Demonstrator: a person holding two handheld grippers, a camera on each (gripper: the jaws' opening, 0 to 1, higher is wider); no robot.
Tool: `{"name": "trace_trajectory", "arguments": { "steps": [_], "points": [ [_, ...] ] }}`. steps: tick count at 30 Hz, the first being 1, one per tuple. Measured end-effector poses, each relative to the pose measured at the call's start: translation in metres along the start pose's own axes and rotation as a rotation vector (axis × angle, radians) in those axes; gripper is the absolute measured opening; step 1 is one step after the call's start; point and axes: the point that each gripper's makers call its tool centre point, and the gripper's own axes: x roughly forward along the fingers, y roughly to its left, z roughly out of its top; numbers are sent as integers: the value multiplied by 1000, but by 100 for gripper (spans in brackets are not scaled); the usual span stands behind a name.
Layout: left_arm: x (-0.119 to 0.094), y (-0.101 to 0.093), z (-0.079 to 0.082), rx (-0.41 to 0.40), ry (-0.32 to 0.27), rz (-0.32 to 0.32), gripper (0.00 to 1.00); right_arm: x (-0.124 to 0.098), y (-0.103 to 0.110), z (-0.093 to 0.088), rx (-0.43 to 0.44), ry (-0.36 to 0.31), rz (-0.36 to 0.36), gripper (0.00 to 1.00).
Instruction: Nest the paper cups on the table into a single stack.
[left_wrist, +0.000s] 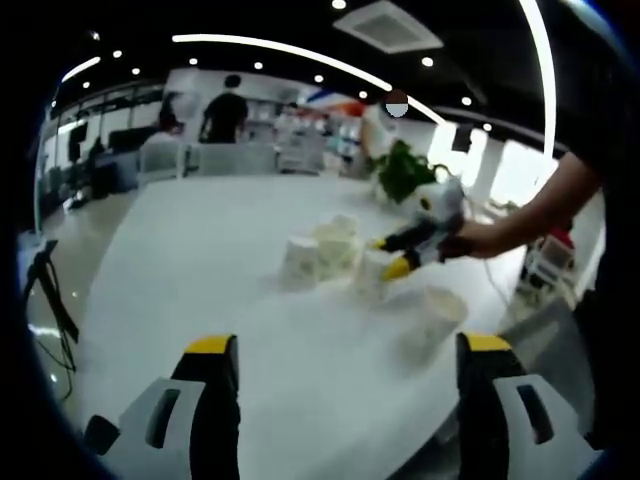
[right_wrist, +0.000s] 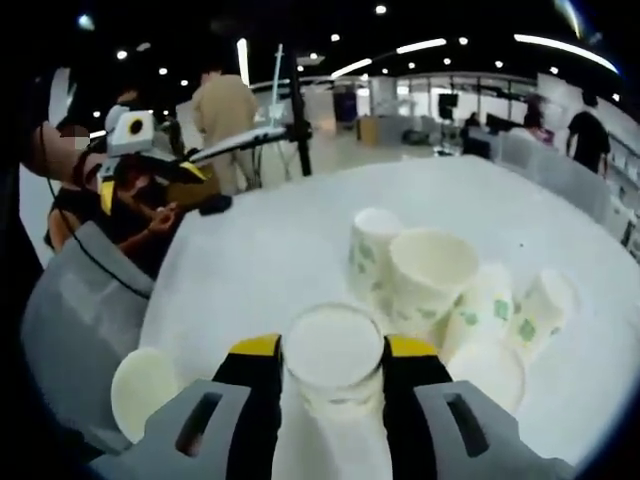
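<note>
Left claw (left_wrist: 345, 350): two black jaws with yellow tips, each seated in a grey moulded housing with an oblong slot. Right claw (right_wrist: 333, 360): identical construction, black jaws, yellow tips, grey slotted housings. The person (left_wrist: 600, 150) wears a dark short-sleeved garment.

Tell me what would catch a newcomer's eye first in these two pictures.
In the right gripper view, the right gripper stands out, its jaws closed on an upright paper cup in the foreground. Just beyond sits a cluster of green-patterned cups on the white table. In the left gripper view, the left gripper is open over the table.
</note>
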Motion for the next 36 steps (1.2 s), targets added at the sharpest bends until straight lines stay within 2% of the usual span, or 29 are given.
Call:
{"name": "trace_trajectory", "arguments": {
  "steps": [20,36],
  "points": [
    [5,-6,5,16,-5,-20,89,-21,5,21,-22,-53,-12,35],
    [16,-15,11,25,-9,-41,89,-52,12,52,-69,-124,-17,35]
  ]
}}
